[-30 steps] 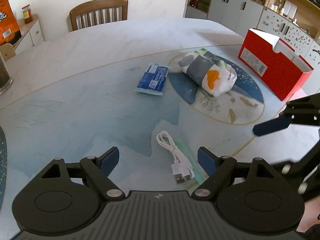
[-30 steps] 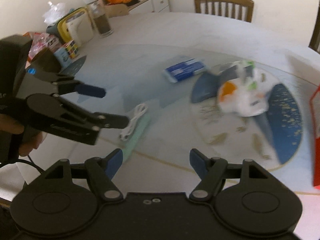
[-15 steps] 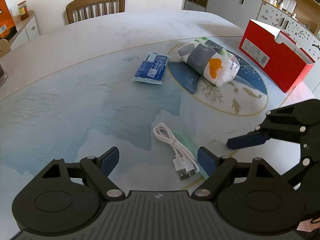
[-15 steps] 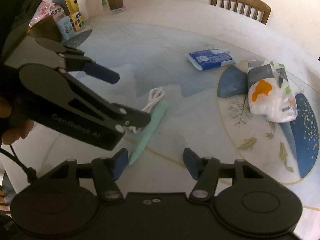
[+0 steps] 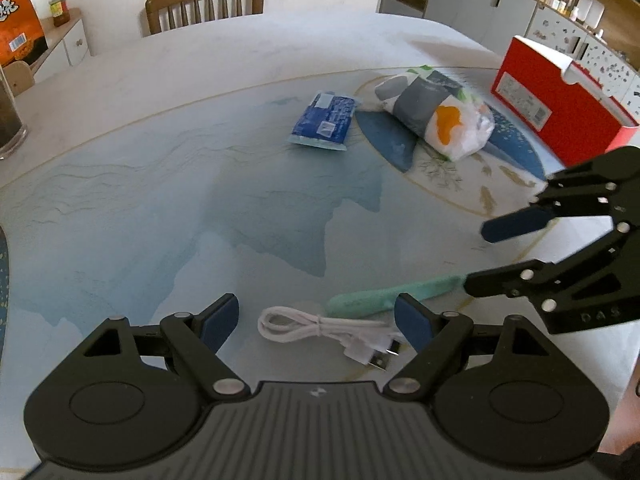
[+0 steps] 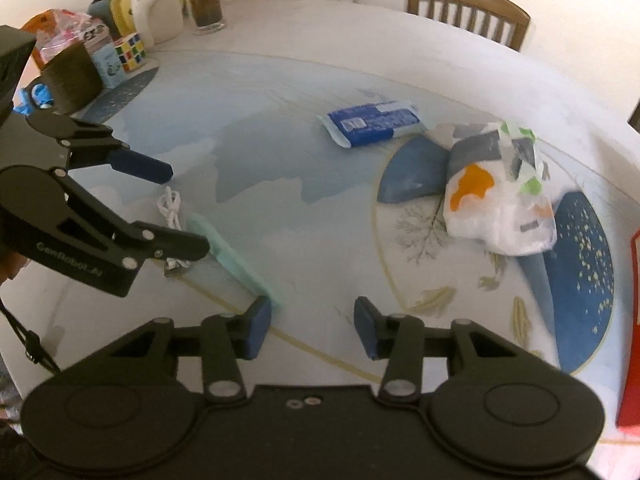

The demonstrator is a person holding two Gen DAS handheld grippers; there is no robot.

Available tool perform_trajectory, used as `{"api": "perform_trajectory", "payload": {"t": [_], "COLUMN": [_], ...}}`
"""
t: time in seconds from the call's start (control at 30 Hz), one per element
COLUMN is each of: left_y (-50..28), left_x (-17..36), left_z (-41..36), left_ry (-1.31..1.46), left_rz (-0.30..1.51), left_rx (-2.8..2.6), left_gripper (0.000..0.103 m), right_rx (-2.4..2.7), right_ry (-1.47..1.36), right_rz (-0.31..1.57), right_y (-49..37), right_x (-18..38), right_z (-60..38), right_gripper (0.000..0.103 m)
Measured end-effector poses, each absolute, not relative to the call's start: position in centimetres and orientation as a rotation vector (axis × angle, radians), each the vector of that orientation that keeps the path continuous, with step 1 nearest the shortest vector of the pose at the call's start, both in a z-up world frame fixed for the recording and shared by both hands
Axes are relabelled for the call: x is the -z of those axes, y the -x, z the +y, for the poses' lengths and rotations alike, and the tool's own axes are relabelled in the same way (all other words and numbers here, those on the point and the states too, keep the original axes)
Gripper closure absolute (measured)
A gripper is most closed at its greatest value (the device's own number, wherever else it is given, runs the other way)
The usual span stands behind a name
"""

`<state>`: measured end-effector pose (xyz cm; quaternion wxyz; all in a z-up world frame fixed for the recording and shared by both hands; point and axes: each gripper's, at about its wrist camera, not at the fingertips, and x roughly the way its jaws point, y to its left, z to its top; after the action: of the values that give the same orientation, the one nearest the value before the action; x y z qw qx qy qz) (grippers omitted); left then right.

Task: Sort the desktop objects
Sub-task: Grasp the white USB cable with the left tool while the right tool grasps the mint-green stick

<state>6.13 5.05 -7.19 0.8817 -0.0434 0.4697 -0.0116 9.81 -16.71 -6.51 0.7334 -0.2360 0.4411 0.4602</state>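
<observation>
Step now: the person is getting ready to pick things up off the bench (image 5: 240,80); nothing is being carried yet, so the sorting looks like it is only starting.
Left claw (image 5: 316,322): it is hanging low over the white cable (image 5: 320,330), with its two blue pads standing wide apart and holding nothing. The cable is lying coiled on the bench right between them.
Right claw (image 6: 312,326): its jaws have just been closing, but there is a gap between them and nothing is inside it. The near end of the green stick (image 6: 232,254) is sitting just by the left pad, maybe touching it; I cannot tell for sure.
Next move, my guess: the right claw is needing to slide a little to the left so the green stick sits between both pads, then squeeze. The left claw is needing to drop a bit and pinch the cable across its bundle, or the loops may be slipping out.
Where it all goes: probably the red box (image 5: 560,108) standing at the far right of the bench.
Count, left to right: one white cable, one green stick beside it, one blue packet (image 5: 324,122), one white plastic bag (image 5: 440,120) with an orange patch, one red box.
Claws: two.
</observation>
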Motion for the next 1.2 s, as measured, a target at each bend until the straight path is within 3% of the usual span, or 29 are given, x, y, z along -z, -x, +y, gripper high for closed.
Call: {"api": "perform_trajectory", "payload": {"t": [0.73,0.9,1.03,1.2], "left_y": [-5.2,-5.2,-5.1,-4.7], "left_x": [8.2,8.4,8.4,8.2], "left_z": [3.6,3.4,3.3,3.1], "left_ry": [-0.098,-0.101,-0.097,-0.102], "left_rz": [0.948,0.927,0.927,0.915], "left_rx": [0.174,0.174,0.165,0.167], "left_gripper": [0.017,0.016,0.021,0.026], "right_rx": [-1.224,-1.231,-1.239,-1.214], "right_ry": [0.640,0.679,0.692,0.662], "right_rz": [0.904,0.874,0.872,0.889], "right_y": [-8.5,-7.9,-7.6,-7.7], "right_x": [7.1,7.1,7.0,6.8], "right_z": [-12.6,-12.2,-12.1,-12.2], "right_gripper": [0.057,0.066,0.088,0.093]}}
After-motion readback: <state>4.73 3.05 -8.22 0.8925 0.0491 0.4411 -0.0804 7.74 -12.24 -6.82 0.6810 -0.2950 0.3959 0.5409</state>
